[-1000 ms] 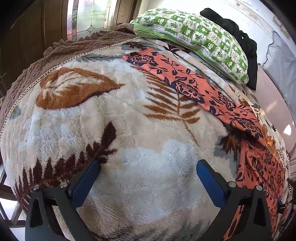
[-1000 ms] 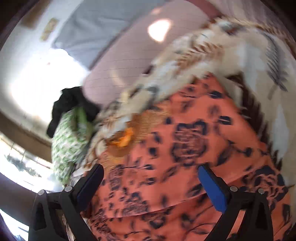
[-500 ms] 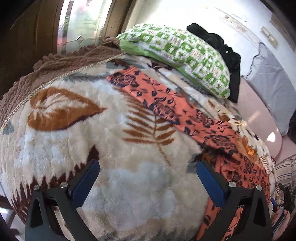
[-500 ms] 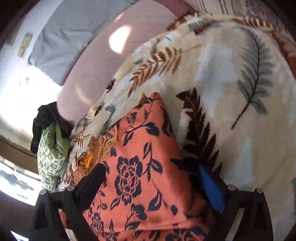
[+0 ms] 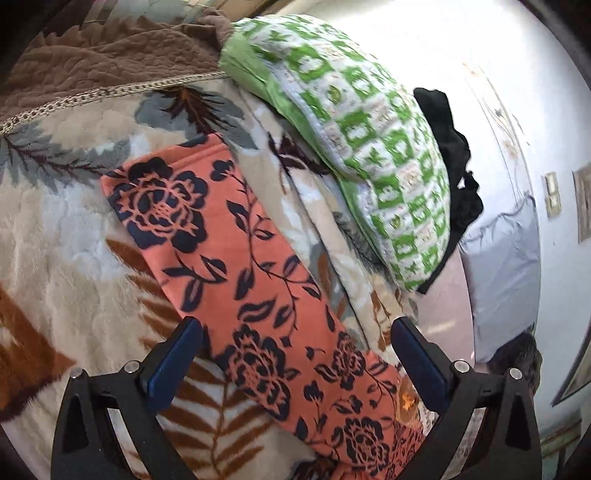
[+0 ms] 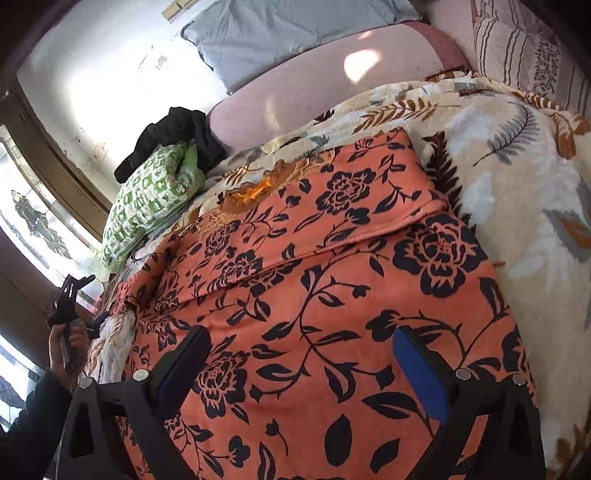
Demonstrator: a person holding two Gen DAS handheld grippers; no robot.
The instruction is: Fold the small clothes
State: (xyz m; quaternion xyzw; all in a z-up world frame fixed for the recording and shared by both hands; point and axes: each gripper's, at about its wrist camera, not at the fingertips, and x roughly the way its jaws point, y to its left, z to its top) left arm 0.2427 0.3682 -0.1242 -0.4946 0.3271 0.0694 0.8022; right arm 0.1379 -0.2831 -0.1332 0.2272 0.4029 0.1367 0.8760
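A: Left hand-held gripper (image 5: 295, 349): jaws spread wide, blue pads either side of the orange floral garment (image 5: 236, 266), nothing pinched. Can't tell if the tips touch the cloth.

B: Right hand-held gripper (image 6: 301, 354)?

A: Same, jaws wide apart, holding nothing, poised over the broad part of the garment w/ a pad on each side of the print. Contact unclear.

B: Where's the garment lying?

A: On the bed, flat on the leaf-print fleece blanket (image 5: 66, 236). In the left wrist view a long narrow leg runs away from the gripper to a hemmed end near the brown quilted cover (image 5: 96, 55). In the right wrist view one layer is laid over another, w/ a diagonal edge crossing the cloth above the pads.

B: Edges, room?

A: Garment's right edge sits on the blanket, w/ lots of bare blanket beyond it. Far side: green-and-white patterned pillow (image 5: 369, 140) near the leg, not touching it as far as I see. Black cloth (image 5: 448, 155) bunched behind the pillow, grey pillow (image 6: 280, 33) by the wall, pink sheet (image 6: 314, 96) between. Person's left hand (image 6: 68, 345) shows at the left edge of the right wrist view, dark sleeve, gripping the other tool's handle.
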